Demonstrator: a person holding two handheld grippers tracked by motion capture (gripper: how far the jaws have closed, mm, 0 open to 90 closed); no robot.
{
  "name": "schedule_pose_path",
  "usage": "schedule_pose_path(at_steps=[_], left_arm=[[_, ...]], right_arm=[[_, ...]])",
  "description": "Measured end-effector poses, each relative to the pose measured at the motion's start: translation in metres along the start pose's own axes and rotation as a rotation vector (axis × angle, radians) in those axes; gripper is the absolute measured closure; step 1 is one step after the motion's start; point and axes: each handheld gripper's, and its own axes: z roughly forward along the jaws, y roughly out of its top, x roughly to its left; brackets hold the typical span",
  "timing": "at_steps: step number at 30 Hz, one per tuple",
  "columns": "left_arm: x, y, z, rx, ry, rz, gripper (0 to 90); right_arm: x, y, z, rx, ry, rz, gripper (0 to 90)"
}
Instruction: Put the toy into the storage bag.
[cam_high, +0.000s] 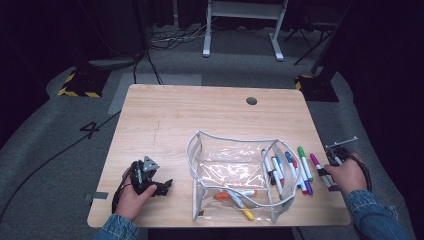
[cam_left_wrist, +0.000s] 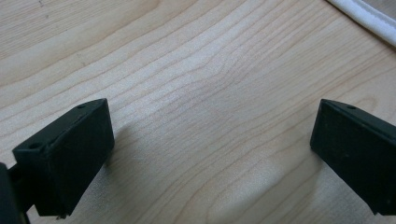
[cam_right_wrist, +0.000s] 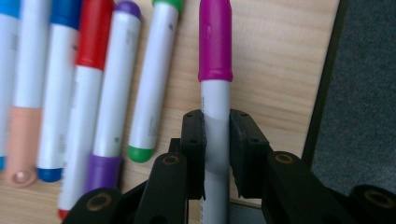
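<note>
**Magenta marker clamped at the table's right edge**

Magenta marker (cam_right_wrist: 215, 51) lies on the table (cam_high: 200, 115) near its right edge, the outermost of a row of markers, and the right gripper (cam_right_wrist: 216, 135) has its two black jaws pressed against the white barrel from both sides, below the coloured cap. In the high view the same marker (cam_high: 316, 162) points away from the person, with the right gripper (cam_high: 336, 159) in the right hand (cam_high: 347, 175) at its near end.

Just beside it, towards the table's middle, lie a green marker (cam_right_wrist: 152, 79), a purple marker (cam_right_wrist: 112, 93), a red marker (cam_right_wrist: 86, 84) and a blue marker (cam_right_wrist: 56, 88), roughly parallel and close together.

A clear pouch (cam_high: 235, 175) with a white rim stands open at the front middle of the table, touching the inner markers of the row. Inside it lie a few markers, one orange-capped (cam_high: 223, 196) and one yellow-capped (cam_high: 248, 215).

The left gripper (cam_high: 165, 186) rests low on the table near the front left, well apart from the pouch. Its jaws stand wide apart over bare wood (cam_left_wrist: 205, 116), with nothing between them.
</note>
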Motion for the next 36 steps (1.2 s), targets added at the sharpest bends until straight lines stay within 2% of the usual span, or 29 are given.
schedule_pose_path(at_steps=[8,16,20,26,36], left_arm=[[0.000,0.000,0.000,0.000,0.001,0.000,0.1],[0.000,0.000,0.000,-0.004,0.001,-0.001,0.1],[0.000,0.000,0.000,-0.004,0.002,-0.001,0.1],[0.000,0.000,0.000,-0.001,0.001,0.000,0.1],[0.000,0.000,0.000,-0.002,0.001,-0.001,0.1]], right_arm=[[0.007,0.012,-0.045,-0.073,0.024,-0.031,76.8],[0.030,0.027,-0.098,-0.149,0.059,-0.138,76.8],[0.048,0.035,-0.125,-0.178,0.073,-0.198,76.9],[0.079,0.045,-0.153,-0.198,0.099,-0.293,76.8],[0.141,0.052,-0.178,-0.206,0.155,-0.452,76.9]])
